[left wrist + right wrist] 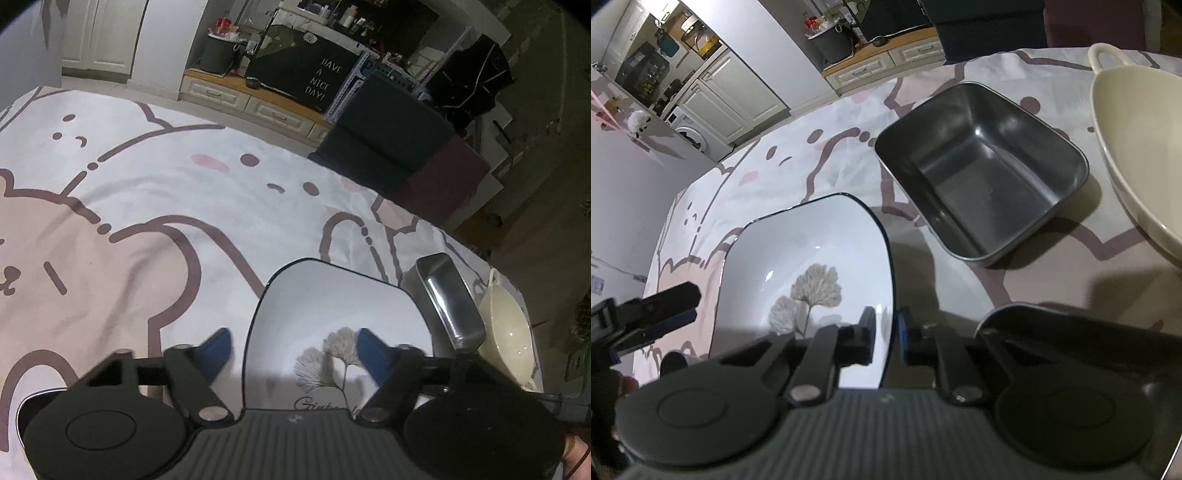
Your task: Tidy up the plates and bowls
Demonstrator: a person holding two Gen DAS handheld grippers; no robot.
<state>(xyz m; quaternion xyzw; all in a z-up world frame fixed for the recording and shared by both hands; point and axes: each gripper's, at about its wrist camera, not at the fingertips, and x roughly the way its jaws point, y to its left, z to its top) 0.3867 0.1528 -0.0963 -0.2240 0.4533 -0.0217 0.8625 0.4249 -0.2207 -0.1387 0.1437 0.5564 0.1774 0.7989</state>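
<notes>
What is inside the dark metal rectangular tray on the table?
The metal tray looks empty: its bare floor and far walls show in the right wrist view. Only the inner face of its near wall is hidden behind the rim.

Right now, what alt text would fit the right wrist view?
The right gripper pinches the dark-rimmed edge of a white square plate with a tree print. Beyond it sit an empty steel rectangular tray and a cream handled bowl on a cartoon-print tablecloth.
</notes>
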